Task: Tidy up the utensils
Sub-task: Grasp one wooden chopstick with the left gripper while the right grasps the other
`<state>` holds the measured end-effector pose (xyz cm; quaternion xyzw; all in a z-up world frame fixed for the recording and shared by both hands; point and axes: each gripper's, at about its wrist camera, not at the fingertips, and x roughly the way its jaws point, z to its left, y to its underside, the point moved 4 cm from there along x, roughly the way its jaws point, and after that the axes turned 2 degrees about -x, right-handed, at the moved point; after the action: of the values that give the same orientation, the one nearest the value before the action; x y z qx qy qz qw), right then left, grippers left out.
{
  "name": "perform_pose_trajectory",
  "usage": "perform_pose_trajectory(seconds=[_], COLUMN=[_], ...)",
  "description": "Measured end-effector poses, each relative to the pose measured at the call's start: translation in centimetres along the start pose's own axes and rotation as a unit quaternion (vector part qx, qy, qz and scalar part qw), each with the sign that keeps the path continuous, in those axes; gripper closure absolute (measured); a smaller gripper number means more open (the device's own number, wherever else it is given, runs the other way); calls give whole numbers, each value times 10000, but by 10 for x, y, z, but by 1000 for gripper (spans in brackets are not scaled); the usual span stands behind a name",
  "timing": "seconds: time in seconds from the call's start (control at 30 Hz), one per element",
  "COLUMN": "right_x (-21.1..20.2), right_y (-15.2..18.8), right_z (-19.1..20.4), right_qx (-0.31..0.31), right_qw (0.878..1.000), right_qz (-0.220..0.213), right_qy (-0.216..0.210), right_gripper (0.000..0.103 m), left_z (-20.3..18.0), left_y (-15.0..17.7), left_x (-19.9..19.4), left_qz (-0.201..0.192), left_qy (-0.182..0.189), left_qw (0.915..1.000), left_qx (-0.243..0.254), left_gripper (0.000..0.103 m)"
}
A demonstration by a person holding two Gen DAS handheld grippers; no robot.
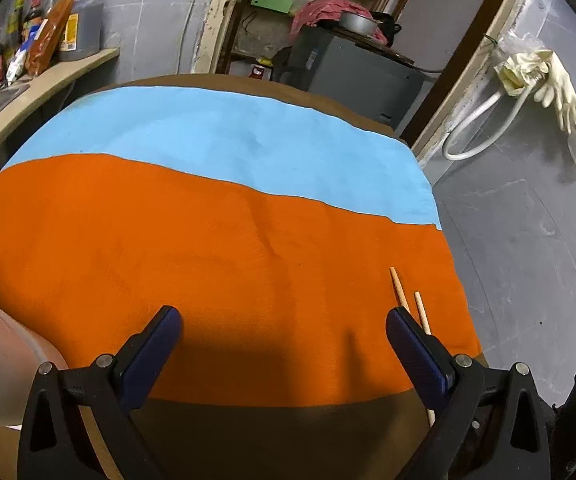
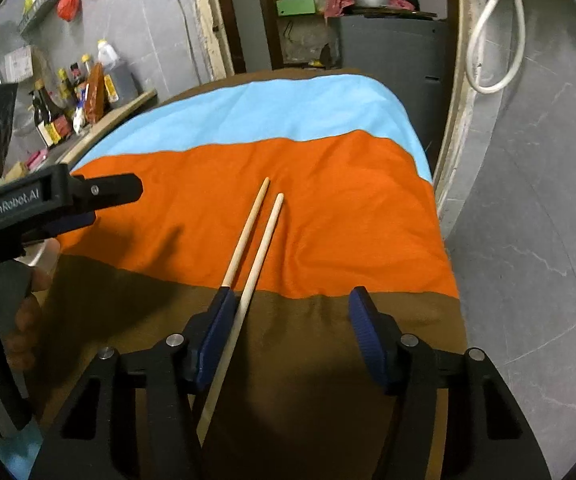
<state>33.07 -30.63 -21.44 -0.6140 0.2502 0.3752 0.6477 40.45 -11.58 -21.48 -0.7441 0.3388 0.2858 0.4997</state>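
Two pale wooden chopsticks (image 2: 253, 248) lie side by side on the orange and brown cloth, tips pointing away. My right gripper (image 2: 292, 308) is open above them; its left finger (image 2: 217, 320) sits between the two sticks, neither is gripped. In the left wrist view the chopsticks (image 1: 402, 294) show by the right finger. My left gripper (image 1: 283, 320) is open and empty over the orange cloth; it also shows at the left of the right wrist view (image 2: 83, 204). A translucent container (image 1: 3, 364) stands at the lower left.
The table carries a cloth in blue (image 1: 215, 140), orange (image 1: 167, 240) and brown bands. A counter with sauce bottles (image 1: 35, 36) is at the far left. A grey cabinet (image 1: 352, 68) stands behind. The table's right edge drops to grey floor (image 1: 528, 240).
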Motion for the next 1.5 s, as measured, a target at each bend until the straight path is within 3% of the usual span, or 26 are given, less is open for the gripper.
perform_pose_trajectory(seconds=[0.13, 0.2, 0.47, 0.53, 0.63, 0.7, 0.8, 1.03, 1.1, 1.2, 1.37, 1.5], right_x=[4, 4, -1, -2, -3, -4, -4, -8, -11, -16, -19, -16], right_y=[-5, -7, -9, -8, -7, -7, -2, 4, 4, 6, 10, 10], right_z=[2, 1, -11, -13, -17, -18, -16, -6, -5, -6, -24, -31], right_qx=[-92, -75, -45, -33, 5, -3, -79, -405, -499, -506, -155, -89], right_qw=[9998, 9996, 9995, 9997, 9999, 9999, 9999, 9986, 9978, 9968, 9986, 9991], right_qz=[108, 128, 66, 48, 24, 14, 39, 166, 202, 269, 246, 241], right_qy=[169, 240, 311, 252, 165, 139, 137, 293, 388, 557, 446, 343], right_gripper=[57, 66, 69, 69, 69, 69, 69, 75, 88, 96, 97, 97], left_z=[-1, -5, -33, -41, -52, -56, -59, -65, -68, -73, -80, -87], left_y=[-1, -1, 6, 9, 13, 15, 17, 17, 16, 18, 18, 13], left_x=[1, 1, 4, 4, 11, 17, 23, 32, 35, 39, 51, 58], left_qz=[21, 48, 170, 185, 399, 553, 689, 885, 958, 1059, 1256, 1443], left_qy=[64, 127, 607, 763, 1009, 1079, 1138, 1292, 1336, 1312, 1188, 1190], left_qw=[10000, 9999, 9974, 9957, 9923, 9909, 9895, 9866, 9853, 9840, 9822, 9785], left_qx=[-26, 12, 358, 487, 598, 584, 562, 455, 462, 575, 732, 870], left_gripper=[0, 0, 3, 9, 26, 38, 48, 52, 59, 69, 79, 79])
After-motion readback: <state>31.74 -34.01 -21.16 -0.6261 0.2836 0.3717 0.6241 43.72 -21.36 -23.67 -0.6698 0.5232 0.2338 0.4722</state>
